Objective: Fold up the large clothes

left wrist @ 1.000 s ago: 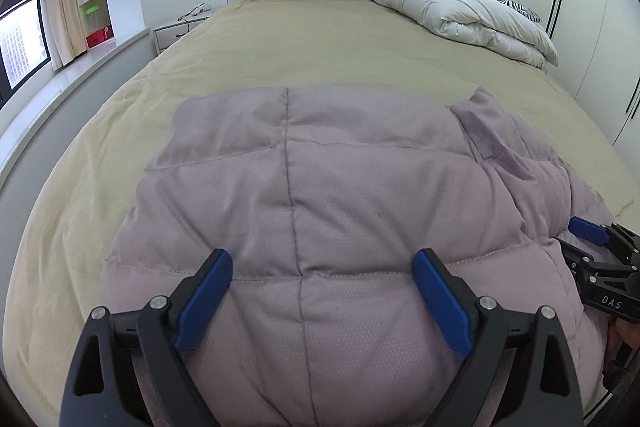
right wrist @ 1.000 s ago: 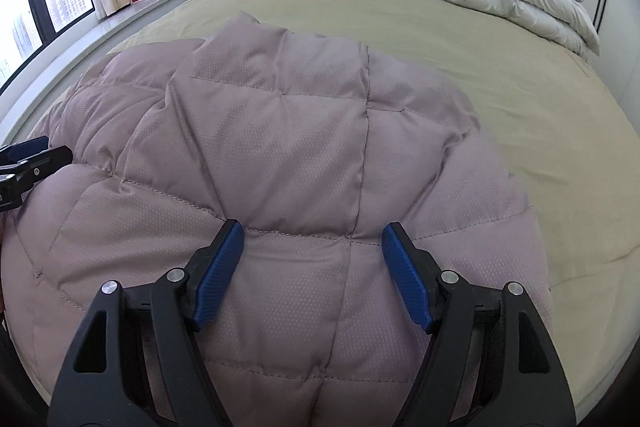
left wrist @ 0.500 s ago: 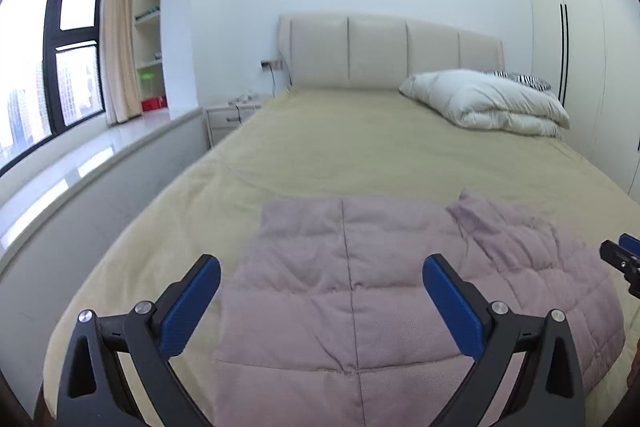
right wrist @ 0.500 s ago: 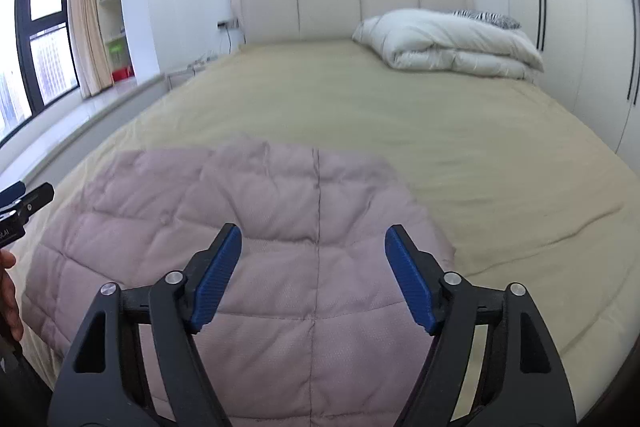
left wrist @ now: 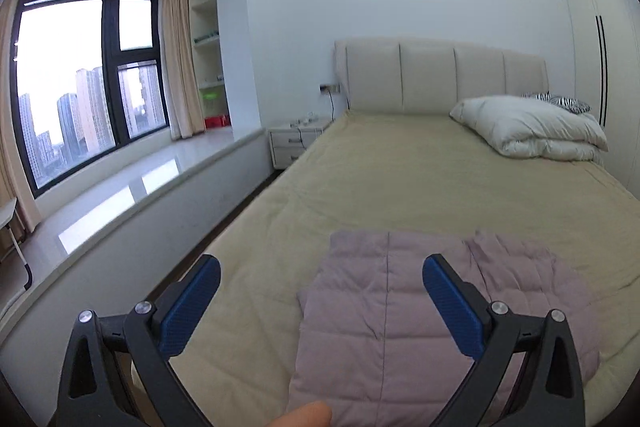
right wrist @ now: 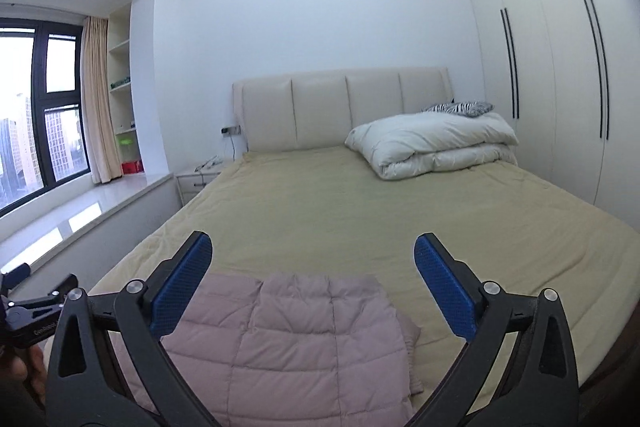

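Jacket (left wrist: 400,315): mauve, quilted. Bed cover (right wrist: 340,211): khaki. Duvet (right wrist: 432,143): white. Pillow (right wrist: 460,108): zebra-striped. Headboard (left wrist: 440,79): cream. Tool pads (right wrist: 182,283): blue, on black arms.

Both claws, left (left wrist: 322,301) and right (right wrist: 312,283), lifted off folded jacket (right wrist: 288,339), now farther back.

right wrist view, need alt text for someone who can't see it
A folded mauve quilted jacket lies at the near end of a bed with a tan cover, seen past the open right gripper with blue pads, which holds nothing. A folded white duvet sits by the cream headboard, a wardrobe beside it.
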`<action>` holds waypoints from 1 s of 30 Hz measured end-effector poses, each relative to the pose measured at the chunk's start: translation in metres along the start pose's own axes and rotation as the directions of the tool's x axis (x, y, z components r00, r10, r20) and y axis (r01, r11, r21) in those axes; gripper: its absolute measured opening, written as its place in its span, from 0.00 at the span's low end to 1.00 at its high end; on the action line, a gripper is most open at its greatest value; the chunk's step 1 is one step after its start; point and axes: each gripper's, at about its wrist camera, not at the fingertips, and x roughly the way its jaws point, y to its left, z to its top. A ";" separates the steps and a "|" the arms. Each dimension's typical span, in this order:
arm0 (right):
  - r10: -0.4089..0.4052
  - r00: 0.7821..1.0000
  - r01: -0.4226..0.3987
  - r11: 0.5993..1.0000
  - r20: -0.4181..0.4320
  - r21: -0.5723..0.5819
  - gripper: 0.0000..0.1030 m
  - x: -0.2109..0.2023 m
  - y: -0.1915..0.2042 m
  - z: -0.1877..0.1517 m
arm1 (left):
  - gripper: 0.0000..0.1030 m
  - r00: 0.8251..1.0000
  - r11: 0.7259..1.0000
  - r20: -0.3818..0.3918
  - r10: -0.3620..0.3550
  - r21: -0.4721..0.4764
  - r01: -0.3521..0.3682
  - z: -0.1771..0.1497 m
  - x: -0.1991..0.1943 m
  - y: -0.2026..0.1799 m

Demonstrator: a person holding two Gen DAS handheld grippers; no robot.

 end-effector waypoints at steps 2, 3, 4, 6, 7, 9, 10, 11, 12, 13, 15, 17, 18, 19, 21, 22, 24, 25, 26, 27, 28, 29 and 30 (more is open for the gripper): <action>0.036 0.996 -0.035 0.999 -0.087 0.010 1.00 -0.001 0.005 0.002 | 1.00 0.992 0.999 -0.118 -0.046 -0.011 0.045 -0.008 0.003 -0.003; 0.046 0.991 -0.044 0.999 -0.128 0.016 1.00 -0.003 0.006 0.002 | 1.00 0.984 0.998 -0.166 -0.069 -0.014 0.068 -0.013 0.003 -0.006; 0.052 0.985 -0.049 0.999 -0.166 0.022 1.00 -0.004 0.009 0.000 | 1.00 0.976 0.996 -0.202 -0.083 -0.006 0.083 -0.016 0.002 -0.009; 0.031 0.967 -0.025 0.999 -0.254 0.026 1.00 -0.001 0.013 -0.008 | 1.00 0.973 0.996 -0.221 -0.073 0.035 0.083 -0.021 -0.001 -0.016; 0.032 0.957 -0.024 0.999 -0.289 0.033 1.00 -0.001 0.015 -0.014 | 1.00 0.971 0.995 -0.227 -0.073 0.050 0.086 -0.023 -0.003 -0.019; 0.023 0.936 -0.011 0.999 -0.352 0.035 1.00 0.000 0.017 -0.026 | 1.00 0.962 0.993 -0.256 -0.090 0.044 0.105 -0.022 -0.003 -0.020; 0.007 0.924 0.003 1.000 -0.381 0.027 1.00 0.002 0.020 -0.032 | 1.00 0.959 0.993 -0.265 -0.103 0.028 0.115 -0.021 -0.003 -0.020; -0.016 0.915 0.022 1.000 -0.403 0.010 1.00 0.004 0.022 -0.039 | 1.00 0.959 0.993 -0.264 -0.104 0.021 0.114 -0.020 -0.003 -0.021; -0.045 0.909 0.039 0.999 -0.414 -0.022 1.00 0.003 0.027 -0.046 | 1.00 0.960 0.994 -0.264 -0.097 0.023 0.107 -0.019 -0.002 -0.021; -0.063 0.907 0.044 0.998 -0.417 -0.055 1.00 0.004 0.032 -0.052 | 1.00 0.960 0.994 -0.266 -0.092 0.025 0.103 -0.020 -0.002 -0.022; -0.097 0.897 0.053 0.992 -0.431 -0.114 1.00 0.008 0.041 -0.065 | 1.00 0.955 0.994 -0.280 -0.095 0.025 0.106 -0.022 0.002 -0.022; -0.109 0.885 0.058 0.990 -0.452 -0.125 1.00 0.014 0.042 -0.075 | 1.00 0.951 0.994 -0.295 -0.093 0.031 0.107 -0.027 0.007 -0.025; -0.107 0.881 0.059 0.991 -0.461 -0.118 1.00 0.020 0.039 -0.076 | 1.00 0.950 0.994 -0.301 -0.085 0.040 0.101 -0.029 0.009 -0.026; -0.105 0.876 0.061 0.992 -0.470 -0.107 1.00 0.023 0.037 -0.079 | 1.00 0.948 0.994 -0.308 -0.079 0.045 0.098 -0.032 0.012 -0.026; -0.106 0.866 0.064 0.993 -0.488 -0.101 1.00 0.037 0.033 -0.080 | 1.00 0.944 0.995 -0.322 -0.070 0.048 0.090 -0.036 0.015 -0.027; -0.110 0.863 0.067 0.992 -0.493 -0.103 1.00 0.040 0.032 -0.082 | 1.00 0.942 0.995 -0.329 -0.067 0.048 0.087 -0.038 0.017 -0.027; -0.118 0.862 0.071 0.991 -0.493 -0.112 1.00 0.041 0.032 -0.084 | 1.00 0.940 0.995 -0.336 -0.060 0.050 0.081 -0.040 0.019 -0.027; -0.119 0.861 0.071 0.991 -0.494 -0.115 1.00 0.041 0.032 -0.084 | 1.00 0.940 0.996 -0.337 -0.055 0.051 0.077 -0.041 0.020 -0.028; -0.118 0.862 0.071 0.991 -0.493 -0.113 1.00 0.042 0.032 -0.085 | 1.00 0.940 0.996 -0.337 -0.053 0.053 0.075 -0.042 0.020 -0.029; -0.115 0.862 0.069 0.992 -0.495 -0.110 1.00 0.041 0.031 -0.083 | 1.00 0.939 0.995 -0.340 -0.051 0.058 0.075 -0.043 0.021 -0.030; -0.112 0.860 0.067 0.992 -0.497 -0.108 1.00 0.043 0.032 -0.084 | 1.00 0.938 0.995 -0.342 -0.051 0.062 0.076 -0.044 0.022 -0.031; -0.112 0.859 0.067 0.992 -0.500 -0.108 1.00 0.043 0.032 -0.085 | 1.00 0.938 0.995 -0.343 -0.050 0.065 0.077 -0.046 0.021 -0.032; -0.114 0.857 0.068 0.992 -0.502 -0.109 1.00 0.043 0.031 -0.083 | 1.00 0.938 0.995 -0.344 -0.050 0.069 0.078 -0.047 0.022 -0.033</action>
